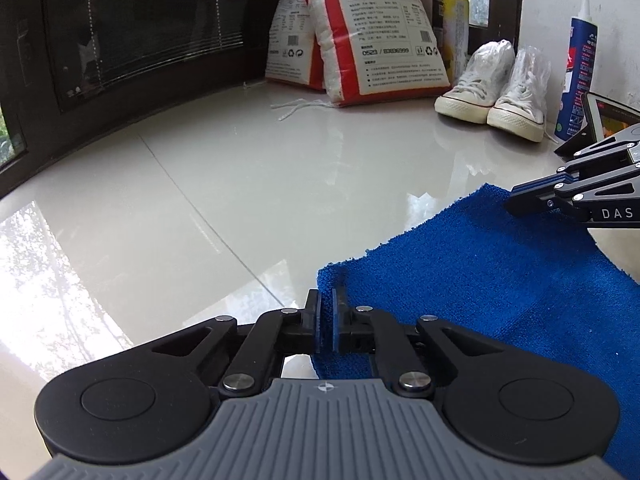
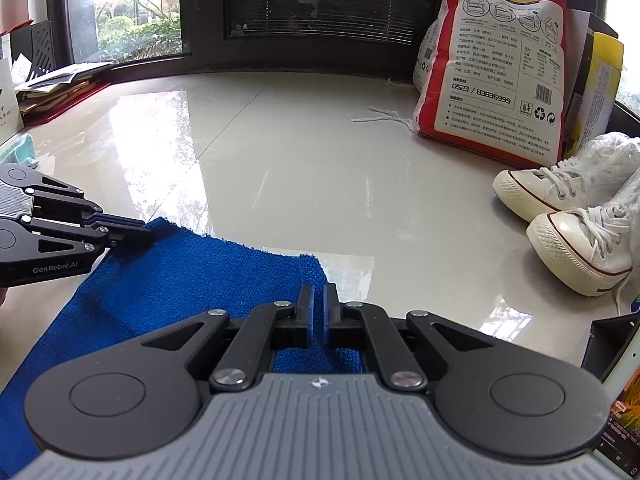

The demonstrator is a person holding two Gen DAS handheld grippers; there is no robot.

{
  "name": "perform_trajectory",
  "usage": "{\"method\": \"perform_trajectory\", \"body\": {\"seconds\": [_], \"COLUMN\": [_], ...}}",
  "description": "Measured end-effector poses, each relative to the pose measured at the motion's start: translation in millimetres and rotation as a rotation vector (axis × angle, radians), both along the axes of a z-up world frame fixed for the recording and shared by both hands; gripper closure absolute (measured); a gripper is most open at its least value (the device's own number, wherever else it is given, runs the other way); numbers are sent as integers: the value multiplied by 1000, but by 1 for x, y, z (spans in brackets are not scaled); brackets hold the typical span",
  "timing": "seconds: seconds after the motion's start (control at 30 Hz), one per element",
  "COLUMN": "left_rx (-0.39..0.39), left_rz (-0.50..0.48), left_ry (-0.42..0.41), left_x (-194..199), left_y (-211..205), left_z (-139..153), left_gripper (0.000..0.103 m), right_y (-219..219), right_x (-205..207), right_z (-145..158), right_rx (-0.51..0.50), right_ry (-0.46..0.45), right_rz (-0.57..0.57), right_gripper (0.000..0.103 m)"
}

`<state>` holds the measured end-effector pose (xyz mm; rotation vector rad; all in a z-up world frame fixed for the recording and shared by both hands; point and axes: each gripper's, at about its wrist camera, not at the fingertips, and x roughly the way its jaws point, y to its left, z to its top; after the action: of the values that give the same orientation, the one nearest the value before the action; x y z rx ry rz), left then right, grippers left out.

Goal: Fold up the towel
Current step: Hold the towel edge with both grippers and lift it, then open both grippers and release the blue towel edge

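A blue towel (image 1: pixel 480 280) lies on the glossy white tiled surface. My left gripper (image 1: pixel 327 304) is shut on the towel's near-left corner, with cloth pinched between the pads. My right gripper (image 1: pixel 516 200) shows at the right edge of the left wrist view, closed on the towel's far corner. In the right wrist view the towel (image 2: pixel 180 280) spreads to the lower left, and my right gripper (image 2: pixel 319 300) pinches its right corner. My left gripper (image 2: pixel 140 230) appears there at the left, shut on the other corner.
Red and white sacks (image 1: pixel 360 40) lean against the dark window frame. A pair of white sneakers (image 2: pixel 560 208) stands at the right. A blue tube (image 1: pixel 578 64) and a phone on a stand (image 1: pixel 604 120) are at the far right. Papers (image 2: pixel 52 88) lie at the left.
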<state>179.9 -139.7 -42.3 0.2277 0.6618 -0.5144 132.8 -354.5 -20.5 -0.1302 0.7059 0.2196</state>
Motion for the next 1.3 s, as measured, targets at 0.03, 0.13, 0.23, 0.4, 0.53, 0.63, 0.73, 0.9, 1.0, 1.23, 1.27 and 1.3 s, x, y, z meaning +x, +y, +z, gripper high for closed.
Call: {"method": "perform_trajectory", "body": {"seconds": [0.03, 0.13, 0.23, 0.4, 0.53, 0.63, 0.73, 0.9, 1.0, 1.23, 1.27, 1.3], "left_rx": [-1, -6, 0, 16, 35, 41, 50, 60, 55, 80, 87, 92], "left_rz": [8, 43, 82, 135, 186, 212, 239, 272, 286, 284, 282, 283], "left_ry": [1, -2, -16, -39, -51, -56, -62, -70, -63, -38, -38, -37], "left_x": [-1, -6, -10, -14, -15, -16, -15, -10, -3, 12, 14, 14], "left_y": [4, 20, 35, 58, 81, 94, 107, 123, 130, 129, 127, 126], "left_z": [1, 5, 9, 14, 17, 18, 19, 21, 20, 9, 7, 6], "left_gripper": [97, 97, 97, 97, 97, 97, 97, 97, 97, 96, 96, 96], "right_y": [3, 13, 25, 51, 75, 89, 105, 122, 130, 133, 132, 131], "right_x": [0, 1, 3, 10, 19, 23, 28, 35, 41, 45, 44, 42], "right_z": [1, 3, 5, 12, 15, 15, 15, 14, 13, 8, 8, 8], "right_rx": [0, 2, 3, 11, 9, 9, 8, 4, 2, -4, -5, -6], "right_ry": [-2, -5, -8, -23, -31, -35, -37, -44, -54, -58, -63, -66], "right_rz": [6, 28, 52, 99, 145, 165, 188, 208, 201, 172, 168, 164], "right_gripper": [99, 99, 99, 99, 99, 99, 99, 99, 98, 95, 93, 91]}}
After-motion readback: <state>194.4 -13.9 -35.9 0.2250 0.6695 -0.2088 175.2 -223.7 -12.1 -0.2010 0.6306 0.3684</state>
